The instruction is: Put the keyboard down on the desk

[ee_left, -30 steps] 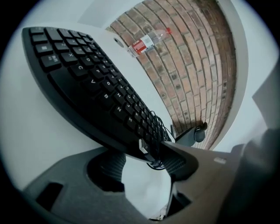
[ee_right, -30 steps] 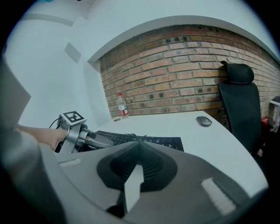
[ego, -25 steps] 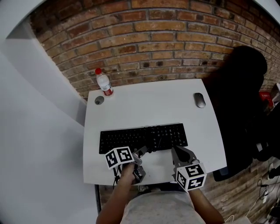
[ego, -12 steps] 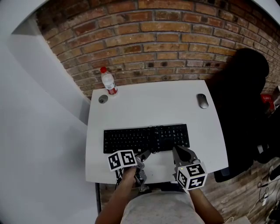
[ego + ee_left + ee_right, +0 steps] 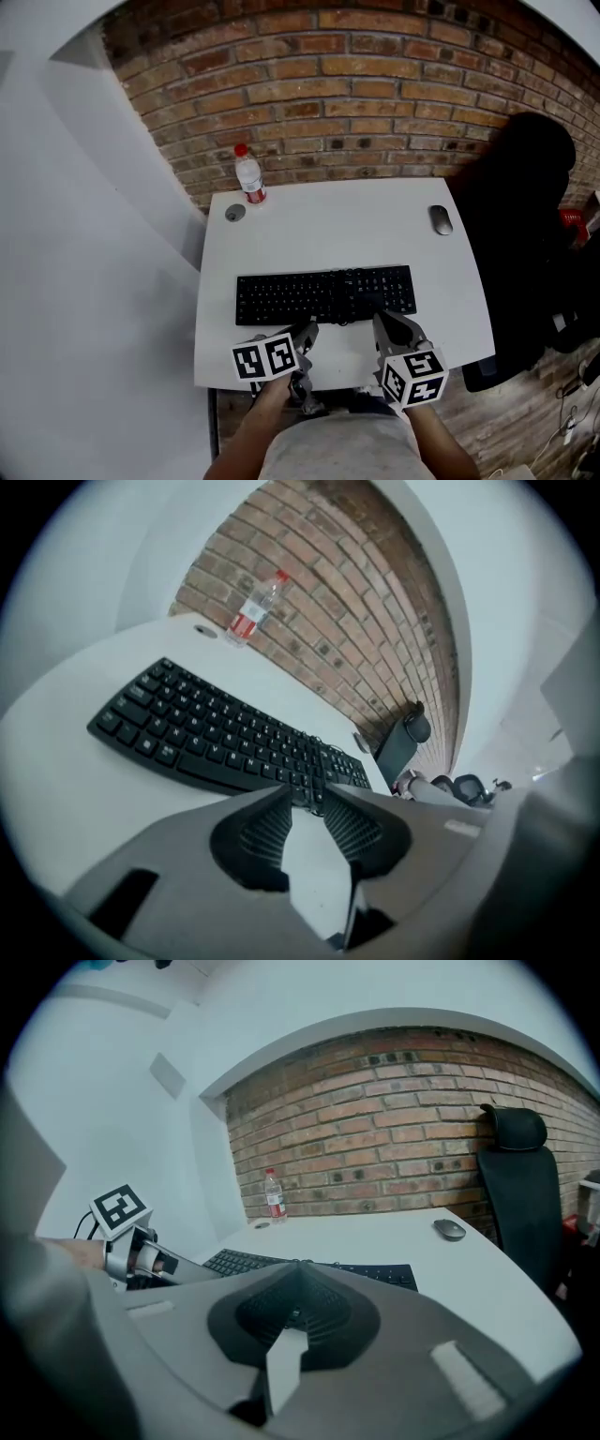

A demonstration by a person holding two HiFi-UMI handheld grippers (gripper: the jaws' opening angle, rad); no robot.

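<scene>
The black keyboard (image 5: 325, 293) lies flat on the white desk (image 5: 337, 225), parallel to its front edge, with neither gripper touching it. My left gripper (image 5: 307, 333) hovers just in front of the keyboard's middle. Its jaws are closing, a narrow gap still shows between the ribbed pads (image 5: 267, 832), and nothing is between them. My right gripper (image 5: 382, 323) sits to its right near the front edge, with its jaws meeting at the tips and empty. In the left gripper view the keyboard (image 5: 225, 738) stretches away beyond the jaws.
A water bottle (image 5: 249, 175) with a red cap stands at the desk's back left, beside a round cable hole (image 5: 234, 213). A grey mouse (image 5: 441, 220) lies at the back right. A black office chair (image 5: 516, 216) stands right of the desk. A brick wall runs behind.
My left gripper has drawn back a little toward the desk's front edge and its jaws have narrowed. The keyboard has stayed put on the desk. The right gripper has barely moved.
</scene>
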